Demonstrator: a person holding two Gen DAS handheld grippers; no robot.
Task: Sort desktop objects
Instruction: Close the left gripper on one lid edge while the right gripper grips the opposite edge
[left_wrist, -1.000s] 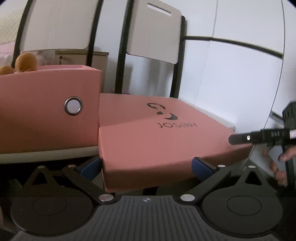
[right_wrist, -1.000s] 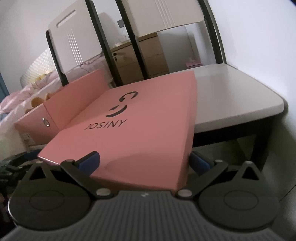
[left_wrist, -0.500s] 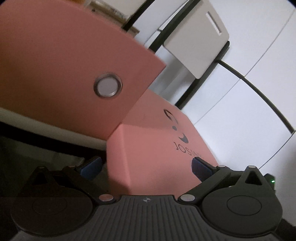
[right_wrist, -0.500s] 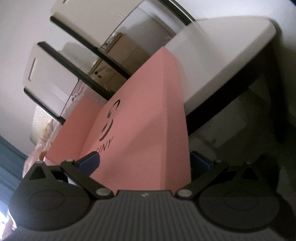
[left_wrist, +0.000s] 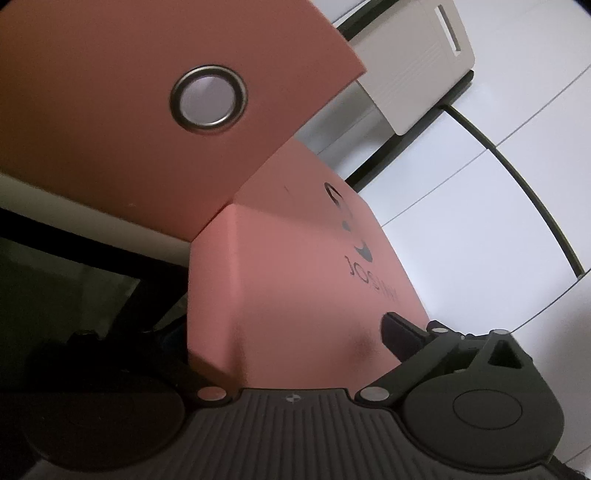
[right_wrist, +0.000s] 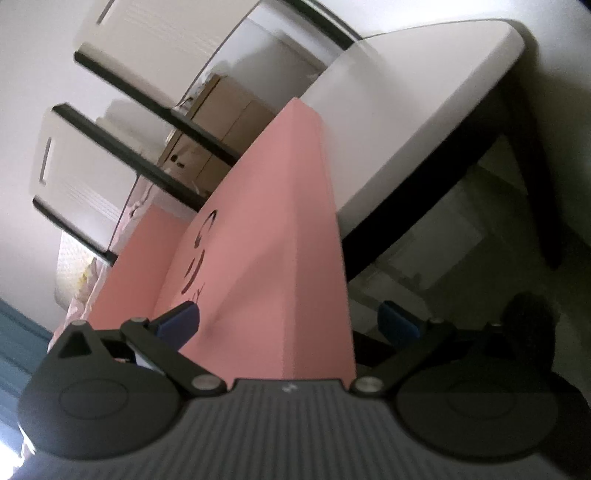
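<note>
A pink lid (left_wrist: 295, 273) printed JOSINY lies tilted between the jaws of my left gripper (left_wrist: 280, 332), whose right blue pad (left_wrist: 397, 328) rests on its top; the left pad is hidden in shadow. The same lid (right_wrist: 266, 266) runs between the jaws of my right gripper (right_wrist: 288, 319), with one blue pad (right_wrist: 181, 319) on its printed face and the other pad (right_wrist: 400, 323) standing apart from its side. A pink box (left_wrist: 129, 122) with a metal ring hole (left_wrist: 208, 98) stands beside the lid on the table.
A white table (right_wrist: 417, 122) with black legs carries the box and lid. Two white chair backs (right_wrist: 74, 170) stand behind it, and a brown cabinet (right_wrist: 218, 129) behind those. White wall panels (left_wrist: 480, 206) are at the right.
Both grippers have rolled and tilted with the lid between them, so the view has turned. The lid has risen on edge and the pink box looms closer in the left wrist view.
</note>
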